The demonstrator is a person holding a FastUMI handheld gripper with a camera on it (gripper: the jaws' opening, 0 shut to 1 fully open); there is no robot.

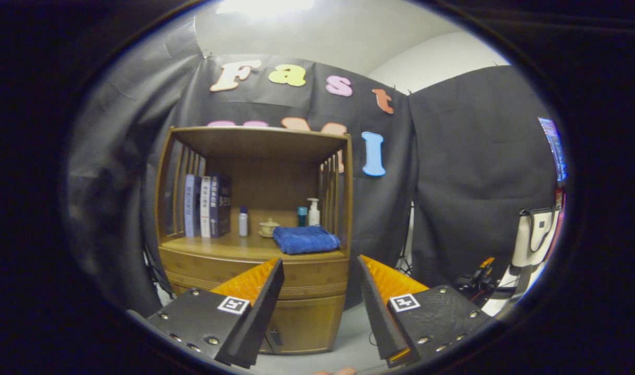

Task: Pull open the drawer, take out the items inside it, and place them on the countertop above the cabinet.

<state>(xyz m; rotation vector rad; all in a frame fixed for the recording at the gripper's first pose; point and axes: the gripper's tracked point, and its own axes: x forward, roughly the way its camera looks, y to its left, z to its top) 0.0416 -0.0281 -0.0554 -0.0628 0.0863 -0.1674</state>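
Gripper: the gripper [320,271] hangs in front of the cabinet with its two fingers spread wide apart and nothing between them; the cabinet front shows through the gap.
Cabinet: a wooden cabinet [254,250] stands against the black cloth wall, beyond the fingers, with slatted sides and a flat roof over an open shelf.
Drawer: the drawer [307,273] is a broad wooden band just under the countertop, flush with the cabinet front and closed; grooved lines run along its lower edge, and the fingertips overlap it in the view without clearly touching it.
Lower door: below the drawer sits a plain wooden door panel [307,323] with a small dark handle [276,337] near its bottom.
Countertop: the countertop [213,246] is the shelf surface above the drawer, smooth and light brown.
On the countertop: a row of upright books [208,205] at the left, a small white bottle [243,222] beside them, a small lidded cup [269,227], a folded blue towel [306,239] near the front right, and behind it a teal container [302,215] and a white pump bottle [313,212].
Drawer contents: hidden, since the drawer is closed.
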